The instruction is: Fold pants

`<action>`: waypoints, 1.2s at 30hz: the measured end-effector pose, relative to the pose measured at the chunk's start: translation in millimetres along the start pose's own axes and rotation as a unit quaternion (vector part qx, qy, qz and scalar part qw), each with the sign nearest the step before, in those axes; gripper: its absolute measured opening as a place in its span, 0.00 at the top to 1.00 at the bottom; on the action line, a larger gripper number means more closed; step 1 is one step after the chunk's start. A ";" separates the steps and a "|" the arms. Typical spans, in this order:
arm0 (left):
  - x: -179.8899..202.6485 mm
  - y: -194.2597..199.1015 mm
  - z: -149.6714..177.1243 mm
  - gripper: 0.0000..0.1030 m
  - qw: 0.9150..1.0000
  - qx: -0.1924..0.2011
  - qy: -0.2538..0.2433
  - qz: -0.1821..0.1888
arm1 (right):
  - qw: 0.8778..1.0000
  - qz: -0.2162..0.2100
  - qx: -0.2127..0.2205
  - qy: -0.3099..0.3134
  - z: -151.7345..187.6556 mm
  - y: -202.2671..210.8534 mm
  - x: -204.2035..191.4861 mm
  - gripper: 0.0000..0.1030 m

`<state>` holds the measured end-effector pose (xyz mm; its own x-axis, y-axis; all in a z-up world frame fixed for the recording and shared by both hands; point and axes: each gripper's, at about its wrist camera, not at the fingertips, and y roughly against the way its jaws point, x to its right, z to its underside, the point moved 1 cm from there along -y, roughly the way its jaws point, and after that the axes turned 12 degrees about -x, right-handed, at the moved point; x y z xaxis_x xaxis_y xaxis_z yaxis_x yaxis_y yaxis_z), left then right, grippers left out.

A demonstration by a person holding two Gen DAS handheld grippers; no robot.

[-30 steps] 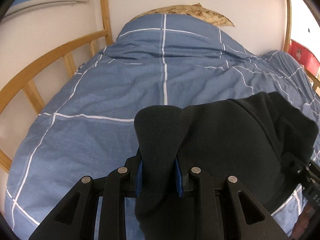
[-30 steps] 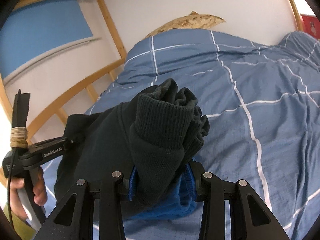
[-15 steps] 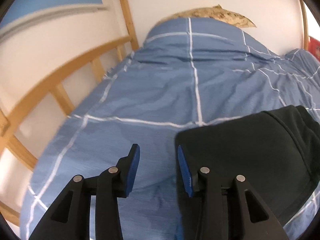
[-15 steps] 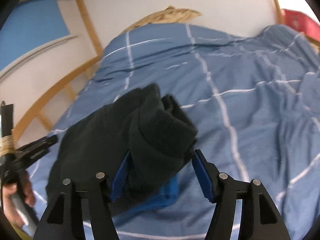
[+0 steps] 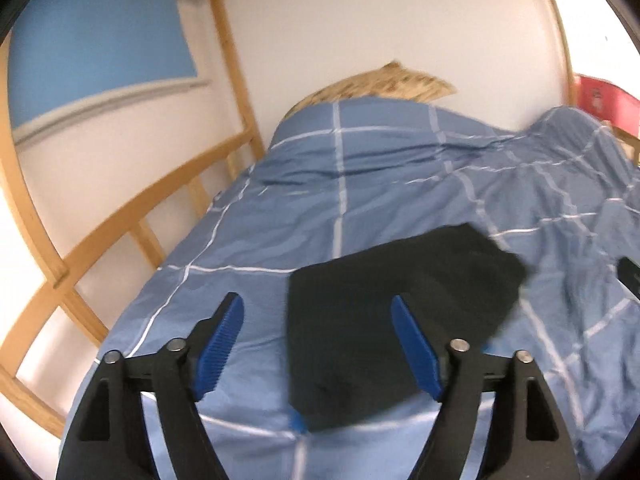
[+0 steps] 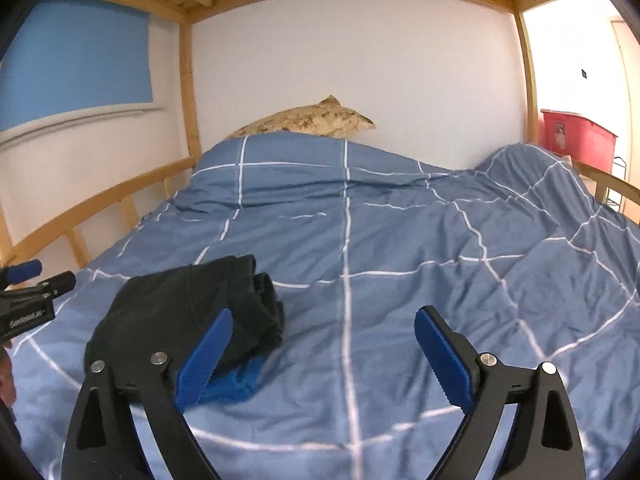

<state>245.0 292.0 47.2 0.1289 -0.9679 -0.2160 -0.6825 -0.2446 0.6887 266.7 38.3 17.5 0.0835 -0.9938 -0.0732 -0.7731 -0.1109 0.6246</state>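
The black pants [image 5: 384,312] lie folded in a compact stack on the blue checked duvet [image 5: 360,184]. A blue lining edge [image 6: 234,384] peeks out under the stack in the right wrist view, where the pants [image 6: 180,316] sit at the lower left. My left gripper [image 5: 318,320] is open and empty, raised above the stack's left edge. My right gripper [image 6: 324,332] is open and empty, with its left finger [image 6: 204,356] over the stack's right end. The left gripper also shows at the far left of the right wrist view [image 6: 28,300].
A wooden bed rail [image 5: 132,216] runs along the left side by the wall. A patterned pillow [image 6: 308,120] lies at the head of the bed. The duvet bunches up at the right [image 6: 532,176]. A red box [image 6: 572,136] stands beyond the bed's right side.
Both grippers let go of the pants and opened wide. They pulled up and back, and the folded pants now rest on the duvet.
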 end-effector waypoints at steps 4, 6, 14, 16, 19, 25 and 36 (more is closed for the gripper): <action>31.0 43.2 15.5 0.15 1.000 0.015 -0.008 0.013 | 1.000 -0.015 -0.004 0.012 2.3 33.0 28.2 0.10; 47.8 63.8 24.4 0.15 1.000 0.020 -0.013 0.019 | 1.000 -0.008 0.002 0.027 6.8 51.5 39.8 0.10; 110.2 133.9 64.9 0.09 0.999 0.037 -0.005 0.036 | 0.999 -0.005 0.006 0.046 36.9 115.4 83.9 0.10; 120.1 144.9 74.6 0.09 0.998 0.038 0.000 0.045 | 0.999 -0.007 0.007 0.048 46.2 127.6 94.8 0.10; 140.9 163.8 88.0 0.08 0.998 0.039 -0.001 0.051 | 0.999 -0.017 0.007 0.047 59.5 145.8 110.7 0.10; 168.6 193.1 105.1 0.08 0.997 0.051 -0.004 0.059 | 0.998 -0.011 0.011 0.054 81.0 175.1 133.2 0.10; 191.8 209.5 120.9 0.08 0.996 0.043 0.003 0.080 | 0.999 -0.017 0.011 0.035 103.3 204.6 161.6 0.10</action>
<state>39.7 62.1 66.4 0.0175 -0.9943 -0.1048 -0.7537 -0.0820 0.6520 57.1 -144.6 53.1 0.1528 -0.9875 -0.0388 -0.7823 -0.1448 0.6058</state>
